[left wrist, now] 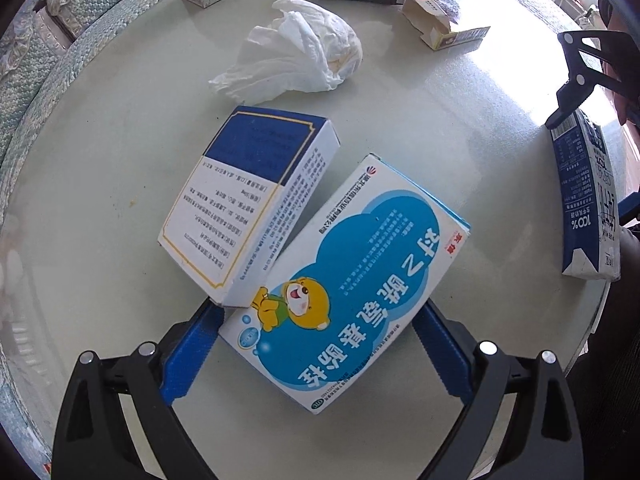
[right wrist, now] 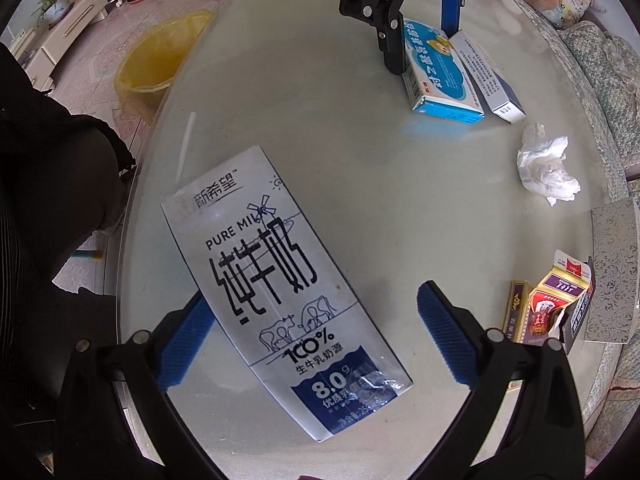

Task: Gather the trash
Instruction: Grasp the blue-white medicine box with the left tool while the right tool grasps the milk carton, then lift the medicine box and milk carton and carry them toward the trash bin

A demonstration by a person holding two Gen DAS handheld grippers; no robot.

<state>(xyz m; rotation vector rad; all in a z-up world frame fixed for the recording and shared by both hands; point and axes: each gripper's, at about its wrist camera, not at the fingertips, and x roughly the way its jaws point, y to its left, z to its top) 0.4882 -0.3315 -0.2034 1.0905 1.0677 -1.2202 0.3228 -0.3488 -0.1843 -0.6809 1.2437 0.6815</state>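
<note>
My left gripper point(left wrist: 316, 316) is open, its blue pads either side of a blue-and-white bear medicine box point(left wrist: 348, 292) lying flat on the glass table point(left wrist: 100, 208). A dark-blue-and-white box point(left wrist: 248, 204) leans on that box's left. My right gripper point(right wrist: 312, 308) is open around a flat white milk carton point(right wrist: 280, 292); the left pad touches its edge, the right pad stands apart. The carton also shows in the left wrist view point(left wrist: 586, 200), as does the right gripper point(left wrist: 576, 80). The left gripper point(right wrist: 424, 36) and both boxes point(right wrist: 440, 76) show in the right wrist view.
A crumpled white tissue point(left wrist: 304, 56) point(right wrist: 546, 168) lies beyond the boxes. Small opened cartons point(left wrist: 436, 20) point(right wrist: 548, 304) and a patterned box point(right wrist: 612, 272) sit by the far rim. A yellow-lined bin point(right wrist: 156, 56) stands on the floor beside the table. A sofa point(right wrist: 600, 60) borders it.
</note>
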